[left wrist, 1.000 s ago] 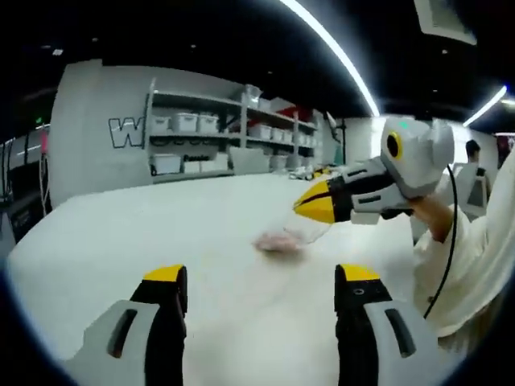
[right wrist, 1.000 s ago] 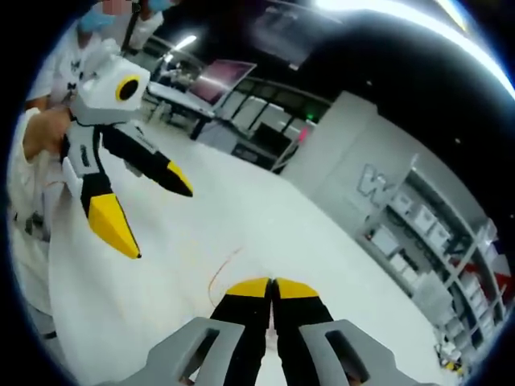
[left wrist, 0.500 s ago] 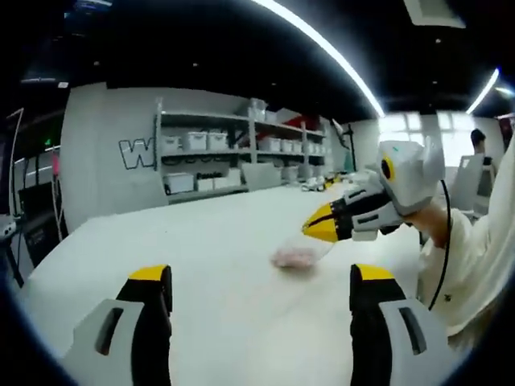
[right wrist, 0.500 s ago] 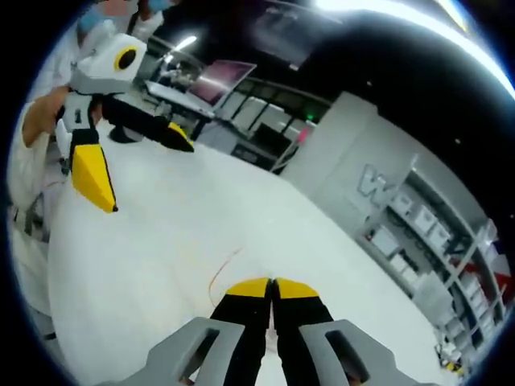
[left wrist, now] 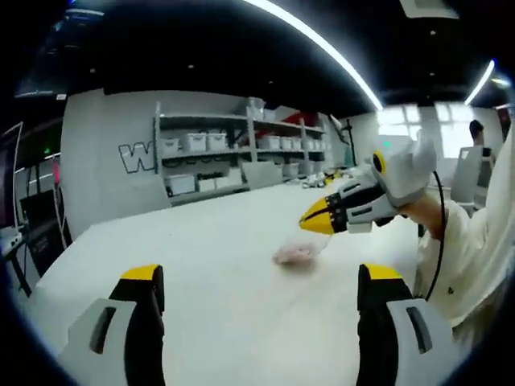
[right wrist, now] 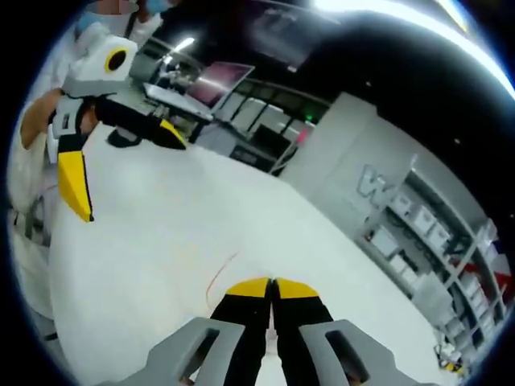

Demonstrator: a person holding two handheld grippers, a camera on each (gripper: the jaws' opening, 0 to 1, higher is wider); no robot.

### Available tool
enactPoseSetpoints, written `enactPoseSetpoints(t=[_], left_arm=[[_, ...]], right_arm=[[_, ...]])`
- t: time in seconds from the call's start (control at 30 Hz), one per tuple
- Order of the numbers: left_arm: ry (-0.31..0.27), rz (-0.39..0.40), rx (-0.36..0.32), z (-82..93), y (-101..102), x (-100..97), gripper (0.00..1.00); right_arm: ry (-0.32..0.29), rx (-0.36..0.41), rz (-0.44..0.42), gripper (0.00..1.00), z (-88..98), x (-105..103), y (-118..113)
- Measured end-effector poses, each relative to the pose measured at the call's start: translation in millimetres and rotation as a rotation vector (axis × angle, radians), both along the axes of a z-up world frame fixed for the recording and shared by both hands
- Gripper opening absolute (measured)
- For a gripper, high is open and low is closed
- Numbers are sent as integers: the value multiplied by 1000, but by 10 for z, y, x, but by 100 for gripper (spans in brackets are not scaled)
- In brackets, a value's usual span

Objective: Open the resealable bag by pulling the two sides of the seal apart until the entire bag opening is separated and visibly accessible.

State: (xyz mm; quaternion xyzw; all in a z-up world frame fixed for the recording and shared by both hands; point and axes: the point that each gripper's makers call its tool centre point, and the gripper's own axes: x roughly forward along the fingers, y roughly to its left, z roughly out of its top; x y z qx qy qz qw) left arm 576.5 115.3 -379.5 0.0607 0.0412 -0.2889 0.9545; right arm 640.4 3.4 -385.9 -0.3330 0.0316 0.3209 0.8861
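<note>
Your right gripper (right wrist: 271, 283) rises from the bottom edge with its yellow-tipped jaws pressed together, and a thin reddish line of the bag's seal (right wrist: 221, 269) runs out from between the tips; the clear film itself is too faint to trace. Beyond those tips spreads the white table (right wrist: 185, 217). Your left gripper (right wrist: 121, 161) hangs above the table's far side, jaws spread wide, one yellow tip pointing down and the other out across the table. Past the table stand a grey wall (right wrist: 378, 173) with a large letter and shelving (right wrist: 438, 249) loaded with bins.
</note>
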Motion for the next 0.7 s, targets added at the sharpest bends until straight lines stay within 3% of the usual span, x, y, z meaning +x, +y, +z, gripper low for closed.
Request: enactPoseSetpoints(t=[0.2, 0.7], left_arm=[[11, 3, -9, -14, 23, 0, 99], [16, 8, -16, -42, 46, 1, 98]], right_arm=[[-5, -3, -1, 0, 18, -1, 5], [-61, -2, 7, 0, 285, 47, 35]])
